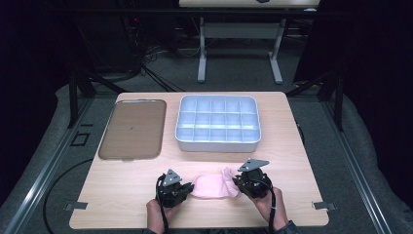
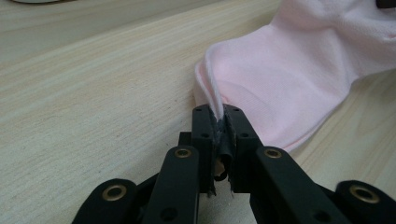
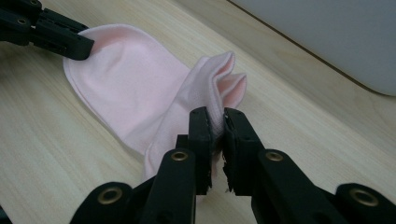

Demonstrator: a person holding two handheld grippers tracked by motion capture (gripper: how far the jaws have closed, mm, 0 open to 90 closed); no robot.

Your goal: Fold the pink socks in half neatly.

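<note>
Left gripper: jaws clamped on edge of pink sock | Right gripper: jaws clamped on sock's bunched opposite end | Sock: on wooden table near front edge, between grippers, below white compartment tray

The left gripper and the right gripper are built of matt black parts. On top of each sits a grey 3-cornered plate with small dark holes at its corners. A black cable trails from each toward the near edge of the counter. In the 2 gripper views, each gripper shows 2 flat black jaws carried on black link bars, with brass-coloured rings at the pivots and small round screw holes in the jaw blocks. A dark sleeve edge shows at the person's right wrist.
</note>
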